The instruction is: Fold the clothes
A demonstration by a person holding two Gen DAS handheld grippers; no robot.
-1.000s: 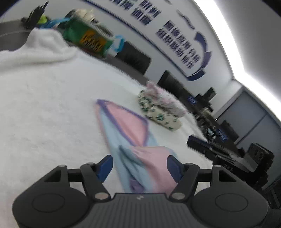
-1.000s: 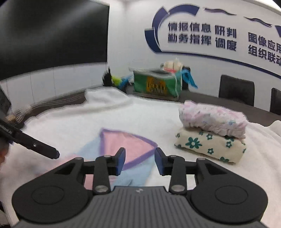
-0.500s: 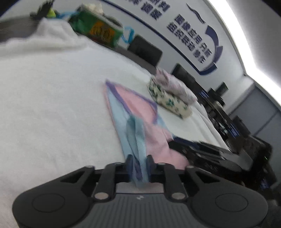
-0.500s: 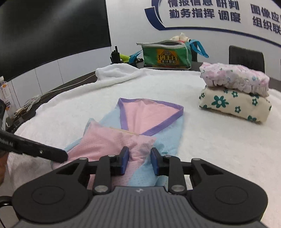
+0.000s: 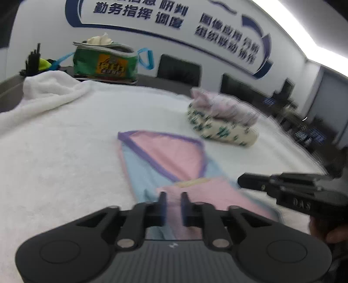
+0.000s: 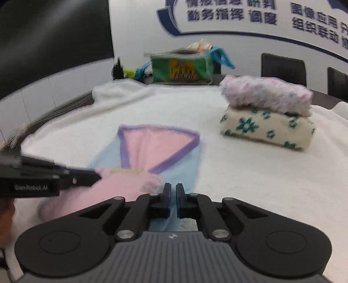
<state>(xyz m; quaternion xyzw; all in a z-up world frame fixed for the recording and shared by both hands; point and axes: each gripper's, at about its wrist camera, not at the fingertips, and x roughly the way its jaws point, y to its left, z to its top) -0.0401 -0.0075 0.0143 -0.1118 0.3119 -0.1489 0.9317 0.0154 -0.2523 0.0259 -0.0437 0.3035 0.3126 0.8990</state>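
Left hand-held gripper (image 5: 173, 199) pinches the near hem of the pink-and-blue garment (image 5: 165, 161); right hand-held gripper (image 6: 171, 191) nearly closed on its blue corner. Garment lies just ahead, partly folded. Two folded pieces (image 6: 267, 117) stacked beyond, to the right. Fold-over remains.

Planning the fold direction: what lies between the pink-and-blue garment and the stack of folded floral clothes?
Only bare white towel between the pink-and-blue garment and the stack of folded floral clothes; the right wrist view shows it best.

Office meeting room, wall lettering (image 6: 230, 13), black chairs (image 6: 282, 67), conference table (image 5: 10, 91)
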